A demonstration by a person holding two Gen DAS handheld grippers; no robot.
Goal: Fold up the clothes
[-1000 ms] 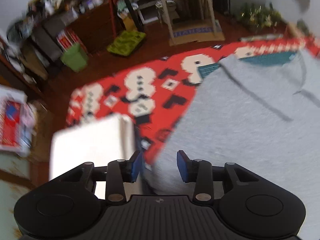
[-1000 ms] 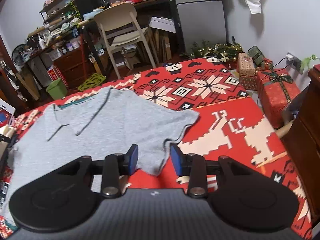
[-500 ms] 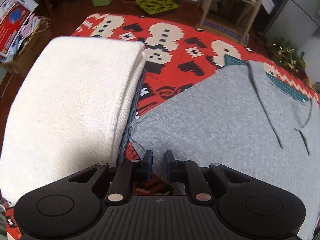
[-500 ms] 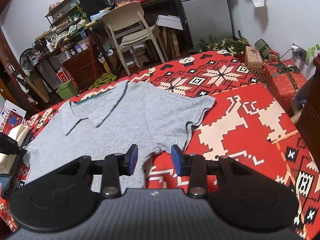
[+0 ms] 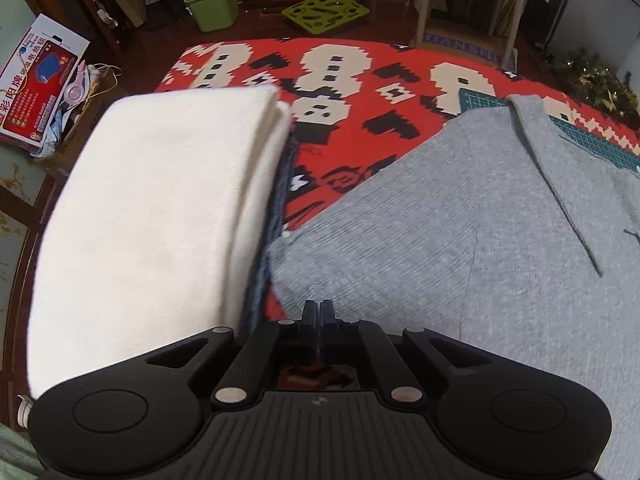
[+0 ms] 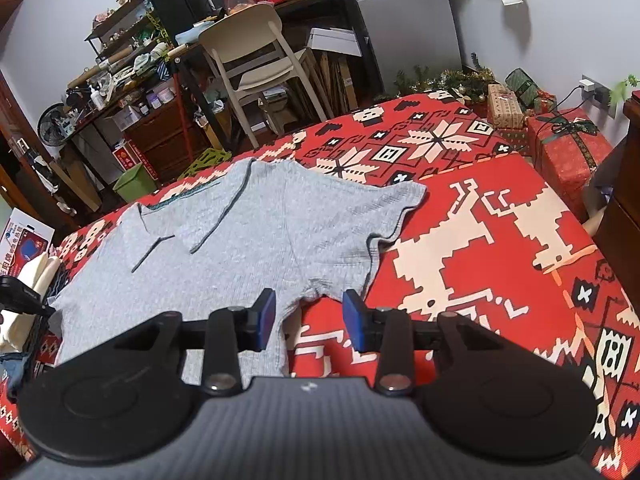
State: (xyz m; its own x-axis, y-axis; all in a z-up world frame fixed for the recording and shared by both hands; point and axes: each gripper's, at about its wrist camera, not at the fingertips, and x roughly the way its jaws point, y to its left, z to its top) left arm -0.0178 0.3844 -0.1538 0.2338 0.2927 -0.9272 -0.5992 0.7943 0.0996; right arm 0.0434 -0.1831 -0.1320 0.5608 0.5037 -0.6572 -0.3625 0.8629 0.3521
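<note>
While the grey shirt (image 6: pixel 256 232) lies flat on the red blanket (image 6: pixel 500 248), the left gripper (image 5: pixel 317 312) is pinched closed, seemingly on the shirt's edge beside a white folded towel (image 5: pixel 160 216); the right gripper (image 6: pixel 308 316) hangs spread above the shirt's sleeve.

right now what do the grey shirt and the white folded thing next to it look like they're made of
Grey shirt: looks like a thin ribbed knit, heathered and matte; fine vertical ribs show and it lies limp on the red blanket.
White folded stack: seems a thicker, soft knit or fleece, fuzzy and matte, with rounded fold edges; blur leaves it open.
</note>
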